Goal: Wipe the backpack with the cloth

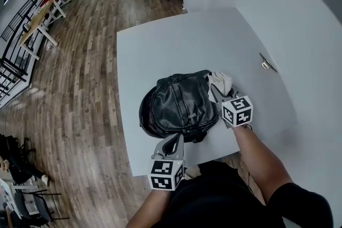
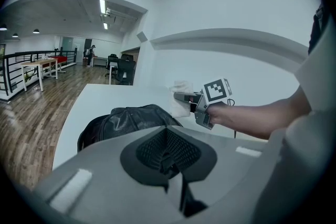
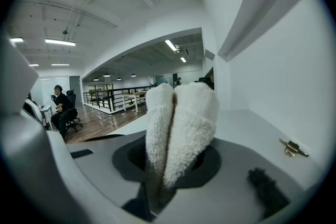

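Closest in, the left gripper (image 1: 172,140) sits at the near edge of the white table (image 1: 160,45), its tips right at the near rim of the backpack (image 1: 179,104). Its own view shows the claw closed, with nothing seen between the tips.

The black leather backpack lies flat, face up, in the near half of the table. Its longer side runs roughly across the table, left to right. A bunch of straps (image 1: 199,135) gathers at its near-right corner. I cannot tell for sure which end is the top.

The right gripper (image 1: 215,91) sits just beside the pack's right shoulder, clamped on the white cloth (image 1: 222,81).

The right gripper view shows the cloth as two fluffy lobes standing up out of the claw, and almost none of the pack. The left gripper view shows that gripper side on, with the cloth poking past the pack's far edge. Only the head view gives the whole table outline.

The pack's left side lies near the table's left edge. Bare tabletop stretches beyond the pack, and on the right as far as the white wall (image 1: 299,24), which carries a small metal fitting (image 1: 265,64). Wood floor (image 1: 80,88) lies to the left. A seated person (image 3: 60,105) is far off, seen only in the right gripper view
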Action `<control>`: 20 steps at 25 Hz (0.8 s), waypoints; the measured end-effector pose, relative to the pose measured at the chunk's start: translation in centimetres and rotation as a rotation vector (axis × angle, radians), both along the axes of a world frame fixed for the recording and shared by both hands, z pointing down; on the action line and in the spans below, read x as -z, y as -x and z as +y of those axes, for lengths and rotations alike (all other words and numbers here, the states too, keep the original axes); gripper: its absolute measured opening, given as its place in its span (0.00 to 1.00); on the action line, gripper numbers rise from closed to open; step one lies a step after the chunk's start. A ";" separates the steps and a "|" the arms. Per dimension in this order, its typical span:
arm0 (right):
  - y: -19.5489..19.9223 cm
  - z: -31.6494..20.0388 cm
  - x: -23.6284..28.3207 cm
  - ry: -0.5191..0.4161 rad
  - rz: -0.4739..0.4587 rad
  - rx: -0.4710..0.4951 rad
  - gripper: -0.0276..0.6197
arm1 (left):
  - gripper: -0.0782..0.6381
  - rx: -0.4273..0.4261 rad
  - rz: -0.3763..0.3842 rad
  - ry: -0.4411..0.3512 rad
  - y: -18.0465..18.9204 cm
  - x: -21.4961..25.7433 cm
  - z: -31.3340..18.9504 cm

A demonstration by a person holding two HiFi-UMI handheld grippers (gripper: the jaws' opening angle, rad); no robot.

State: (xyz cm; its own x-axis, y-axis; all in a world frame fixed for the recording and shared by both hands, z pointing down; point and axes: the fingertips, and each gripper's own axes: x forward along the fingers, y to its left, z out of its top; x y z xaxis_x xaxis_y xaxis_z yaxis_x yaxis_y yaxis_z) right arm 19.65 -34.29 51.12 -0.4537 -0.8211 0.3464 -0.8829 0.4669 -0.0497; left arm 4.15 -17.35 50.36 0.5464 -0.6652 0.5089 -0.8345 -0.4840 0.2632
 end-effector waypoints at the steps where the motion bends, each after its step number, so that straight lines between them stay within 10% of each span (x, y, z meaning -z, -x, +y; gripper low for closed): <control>1: -0.2 0.1 0.0 -0.002 0.009 -0.002 0.18 | 0.12 -0.007 -0.003 0.010 -0.1 -0.2 0.1; 20: -1.6 0.6 0.9 -0.026 0.085 -0.062 0.18 | 0.12 0.012 -0.008 0.011 2.3 -0.5 1.6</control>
